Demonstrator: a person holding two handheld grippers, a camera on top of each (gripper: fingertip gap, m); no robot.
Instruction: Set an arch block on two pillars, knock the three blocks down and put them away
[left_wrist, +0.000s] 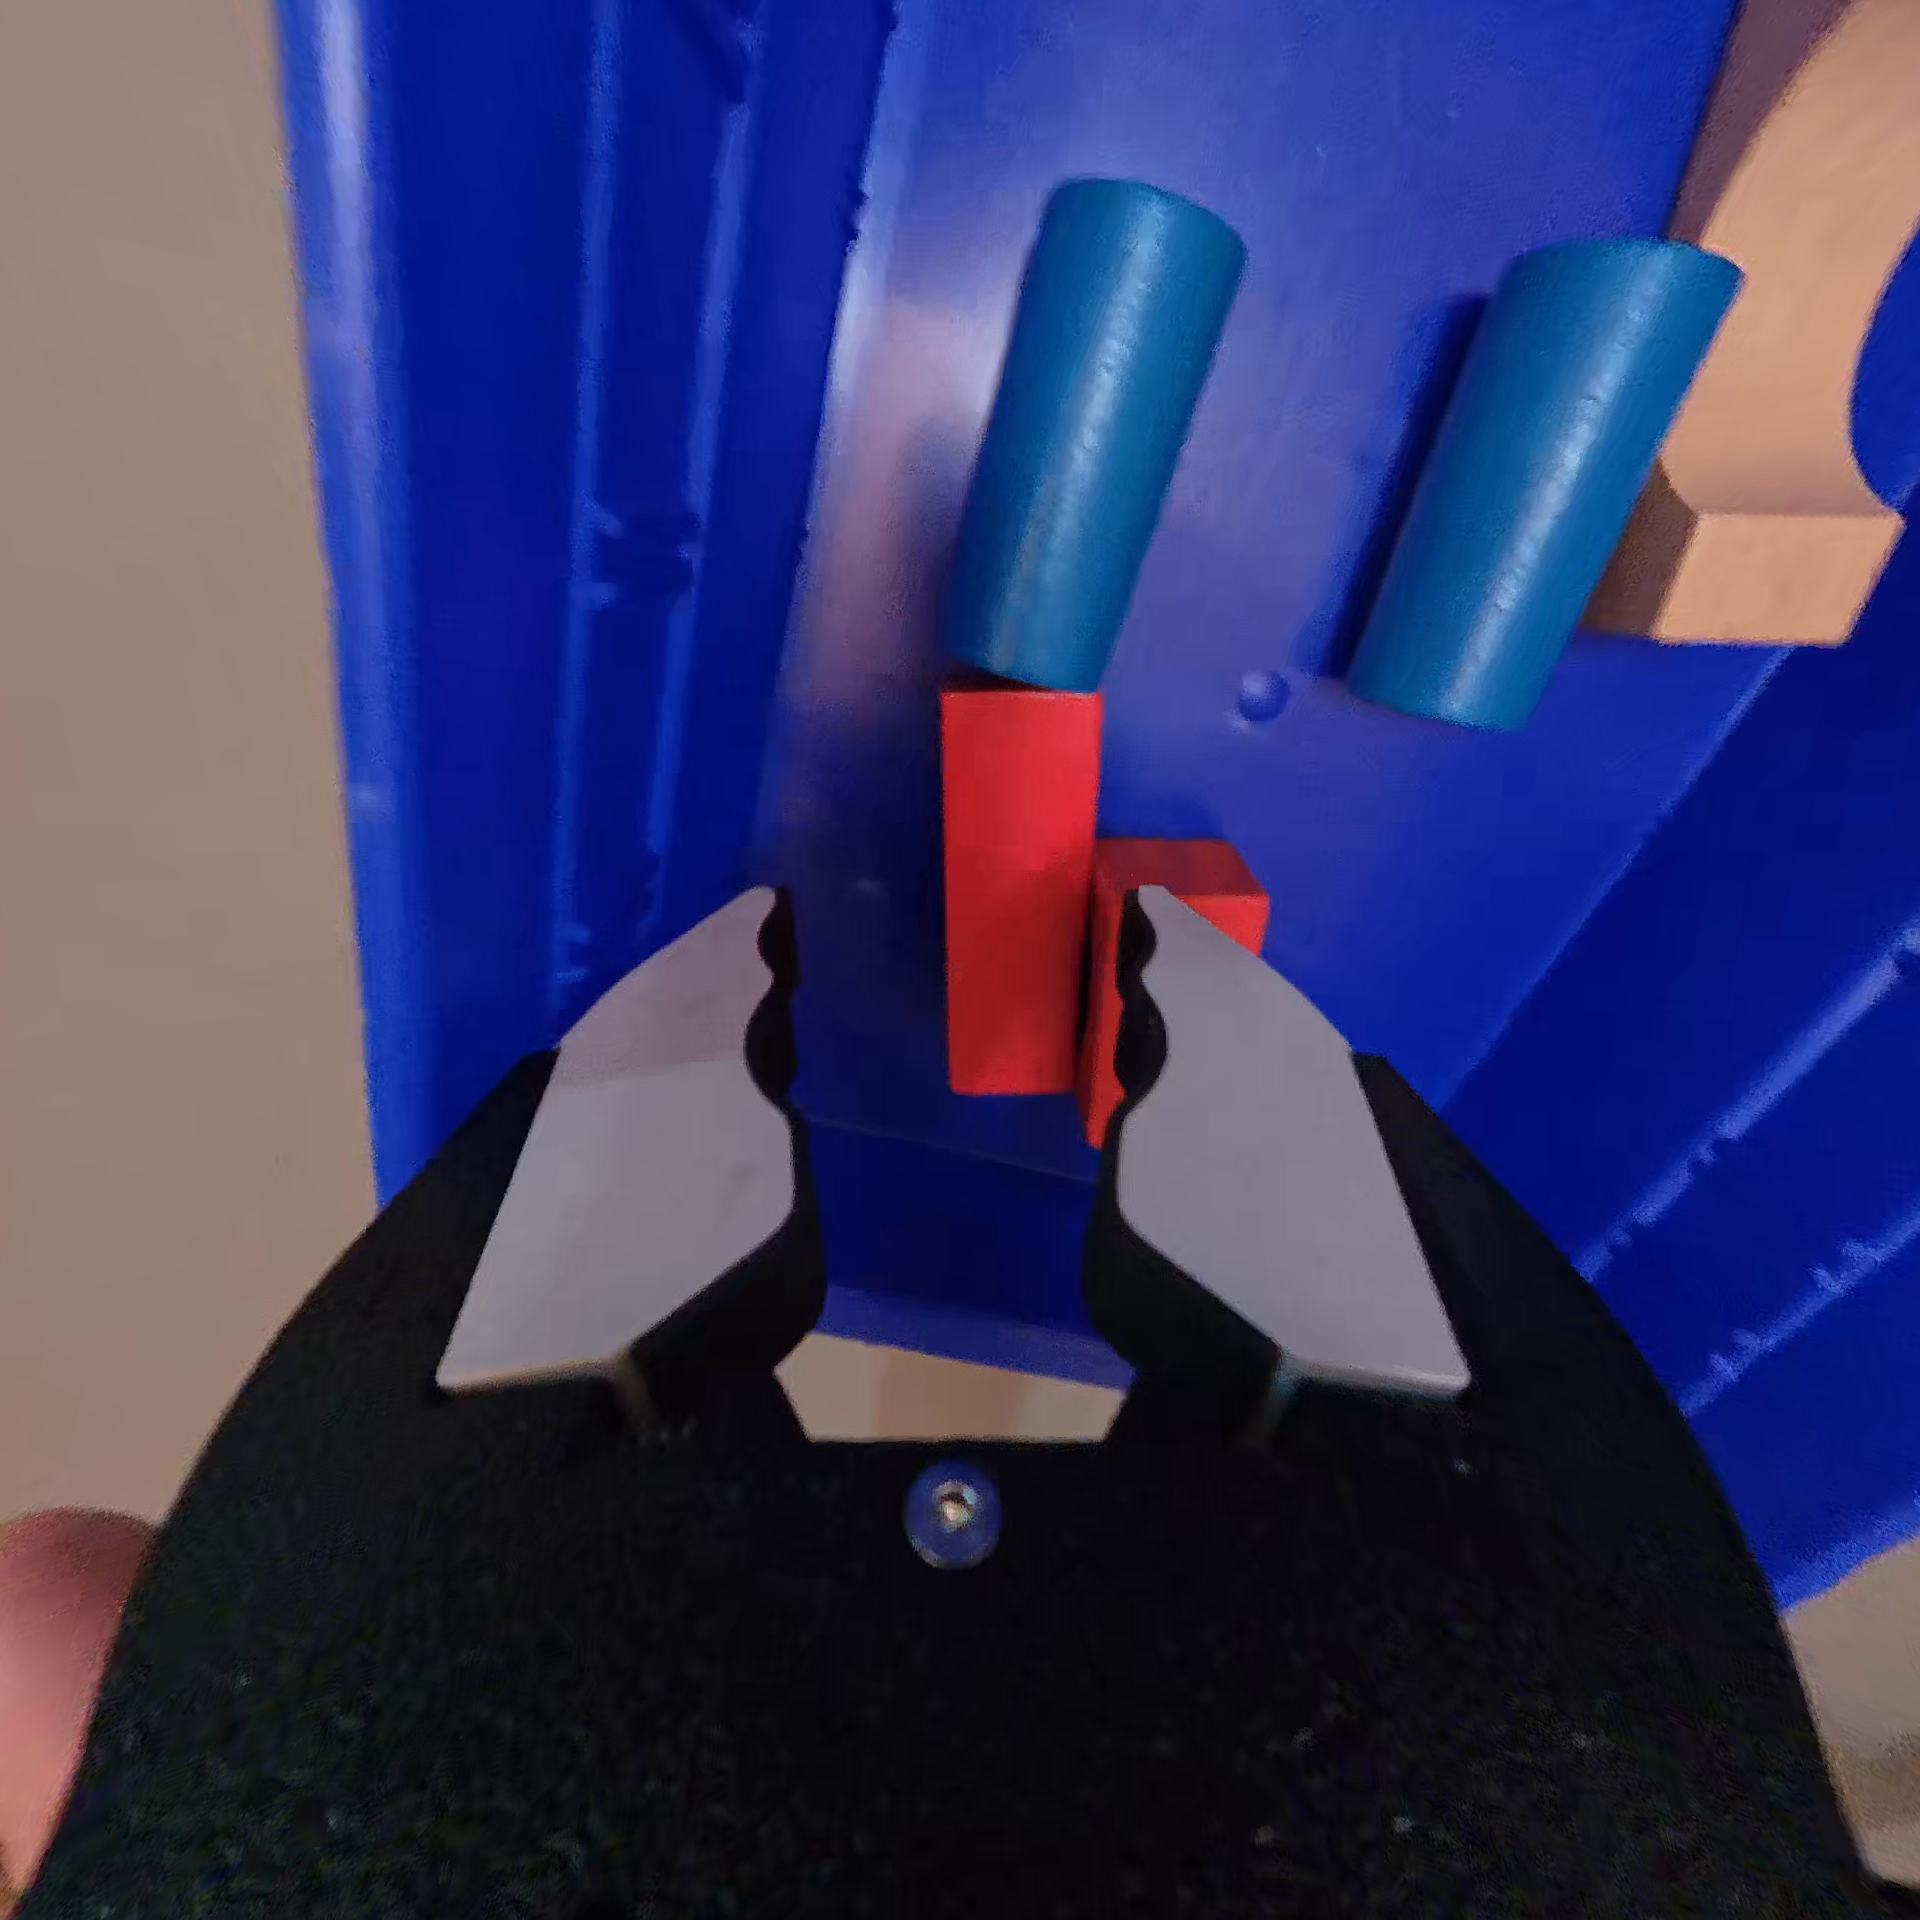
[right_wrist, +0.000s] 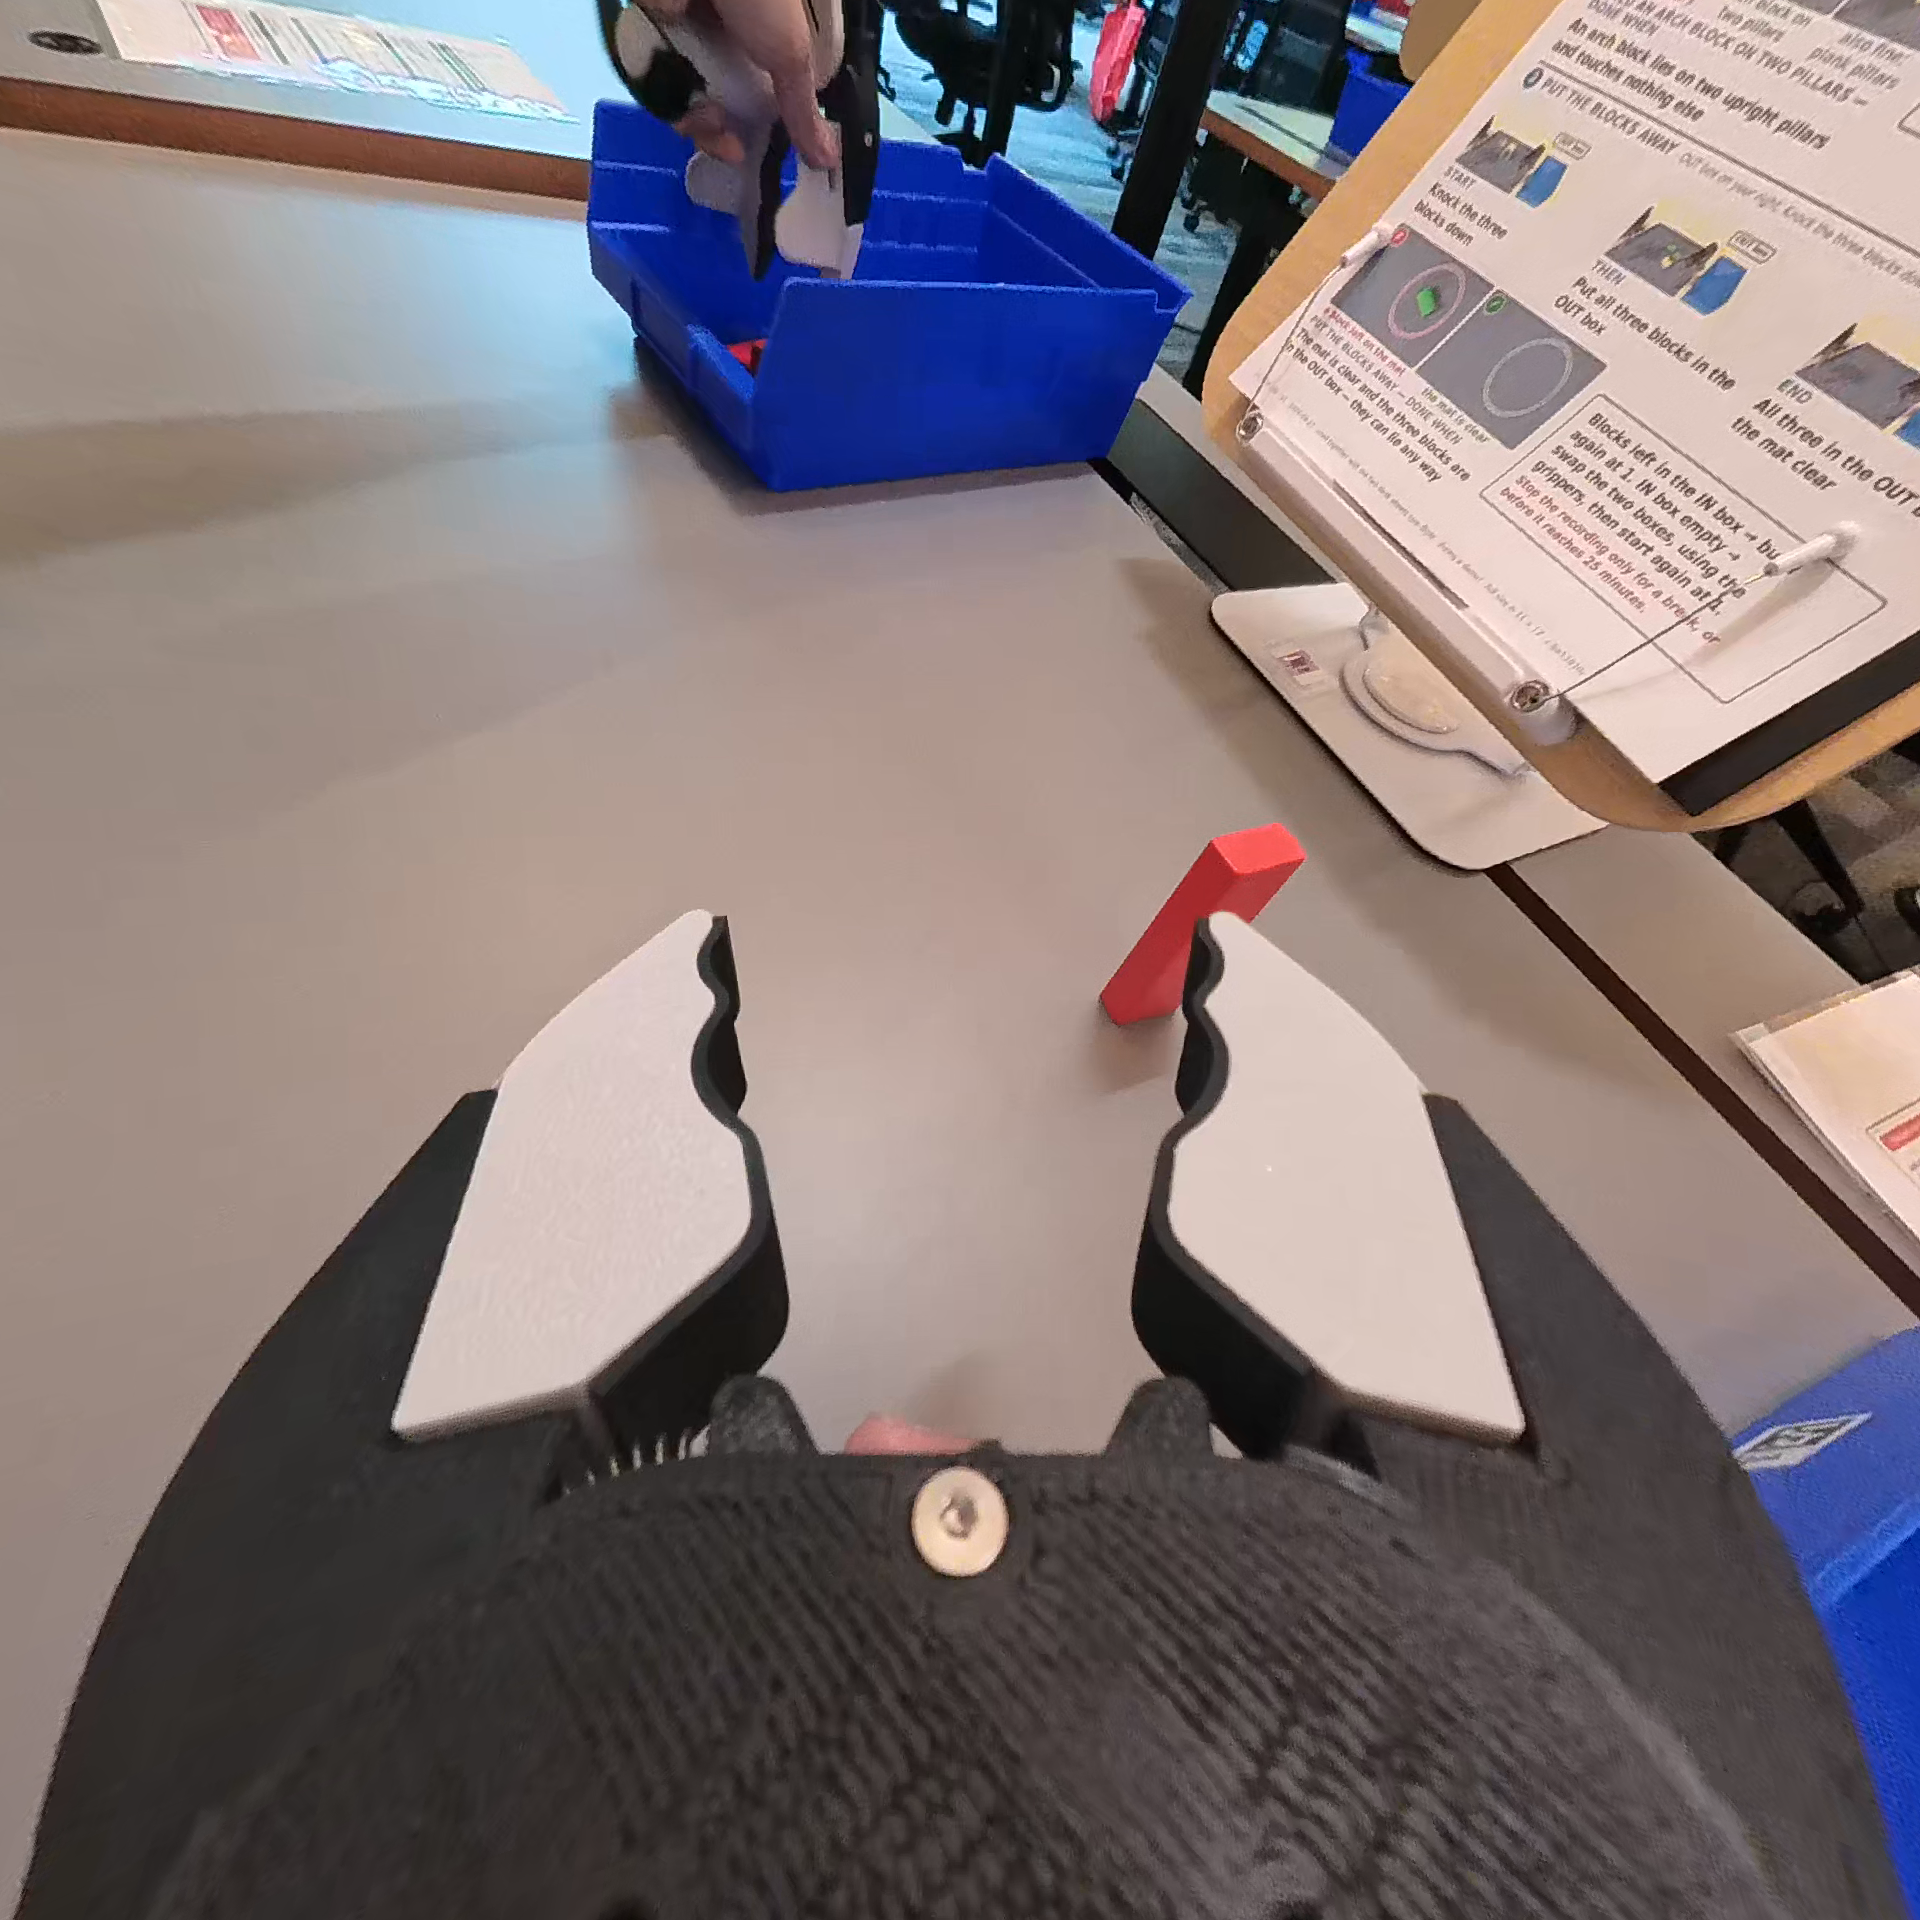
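Red blocks (left_wrist: 1013, 894) lie in the blue bin (left_wrist: 1455, 935) under the gaping left claw (left_wrist: 954, 914); right claw (right_wrist: 961, 940) gapes empty.

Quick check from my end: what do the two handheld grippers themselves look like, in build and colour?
Both match. The left gripper and right gripper each have a rounded black textured body, a silver screw at its centre, and two light grey angular fingers lined with black wavy-edged pads. No cables, sleeves or markings show.

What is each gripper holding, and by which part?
Nothing. The left gripper hangs open over red blocks in the blue bin; the right gripper is open beside a red block.
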